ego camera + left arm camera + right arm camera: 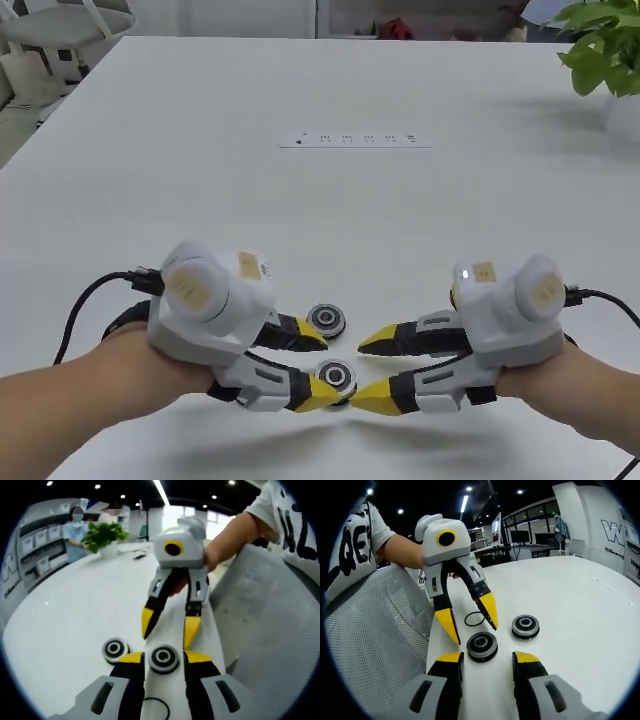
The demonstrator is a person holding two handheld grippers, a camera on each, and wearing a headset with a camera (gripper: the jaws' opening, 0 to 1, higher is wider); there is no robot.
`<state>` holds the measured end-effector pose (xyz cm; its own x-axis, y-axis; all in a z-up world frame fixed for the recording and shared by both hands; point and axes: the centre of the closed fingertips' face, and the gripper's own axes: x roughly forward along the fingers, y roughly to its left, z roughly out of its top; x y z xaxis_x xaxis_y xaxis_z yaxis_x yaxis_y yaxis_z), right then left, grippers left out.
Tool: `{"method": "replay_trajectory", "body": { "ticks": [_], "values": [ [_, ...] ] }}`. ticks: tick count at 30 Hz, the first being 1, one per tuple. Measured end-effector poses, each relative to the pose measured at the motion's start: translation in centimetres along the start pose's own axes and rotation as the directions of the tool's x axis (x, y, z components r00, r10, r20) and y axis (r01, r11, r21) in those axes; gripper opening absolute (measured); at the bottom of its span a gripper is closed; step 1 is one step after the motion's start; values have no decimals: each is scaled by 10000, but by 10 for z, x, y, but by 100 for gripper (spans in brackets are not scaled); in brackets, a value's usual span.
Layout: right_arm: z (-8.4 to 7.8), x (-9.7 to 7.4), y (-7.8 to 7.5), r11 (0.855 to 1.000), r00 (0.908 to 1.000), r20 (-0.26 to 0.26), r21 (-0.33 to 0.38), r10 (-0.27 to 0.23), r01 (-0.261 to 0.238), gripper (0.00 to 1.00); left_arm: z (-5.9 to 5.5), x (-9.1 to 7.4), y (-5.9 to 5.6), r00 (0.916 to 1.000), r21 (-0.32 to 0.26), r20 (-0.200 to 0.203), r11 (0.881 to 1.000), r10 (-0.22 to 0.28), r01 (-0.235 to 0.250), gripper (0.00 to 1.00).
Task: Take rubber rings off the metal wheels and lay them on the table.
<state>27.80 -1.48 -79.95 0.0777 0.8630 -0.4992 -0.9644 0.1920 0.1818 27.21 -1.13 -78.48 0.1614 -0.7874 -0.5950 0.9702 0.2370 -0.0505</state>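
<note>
The left claw is released, its two yellow-tipped jaws spread apart. One wheel lies on the table right between its tips; whether the tips touch the wheel is hard to tell. The right claw faces it tip to tip, also released, with that same wheel just ahead of its jaws. There are two wheels in all. The second wheel lies near the first, just outside the left claw's jaws. Each is a small round disc with a silver metal middle and a dark band round its rim. One thin black rubber ring lies flat on the table, further back between the left claw's jaws.
</note>
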Motion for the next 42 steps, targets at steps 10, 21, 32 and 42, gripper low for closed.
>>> {"method": "replay_trajectory", "body": {
  "ticks": [10, 21, 32, 42],
  "values": [
    [-1, 0, 0, 10000, 10000, -2, 31, -2, 2, 36, -3, 7, -1, 9998, 63, -196, 10000, -10, 11, 22],
    [-3, 5, 3, 9999, 9998, -106, -35, 169, -169, 34, -4, 7, 2, 9998, 377, -157, 9992, 130, -124, 15],
    [-5, 11, 6, 9992, 9990, -283, -182, 352, -357, 23, -4, 7, 1, 9995, 473, -229, 9986, 238, -227, 14],
    [-10, 7, 4, 9987, 9982, -554, -442, 227, -252, 15, -6, 7, 0, 9990, 608, -311, 9977, 327, -308, 14]
  ]
}}
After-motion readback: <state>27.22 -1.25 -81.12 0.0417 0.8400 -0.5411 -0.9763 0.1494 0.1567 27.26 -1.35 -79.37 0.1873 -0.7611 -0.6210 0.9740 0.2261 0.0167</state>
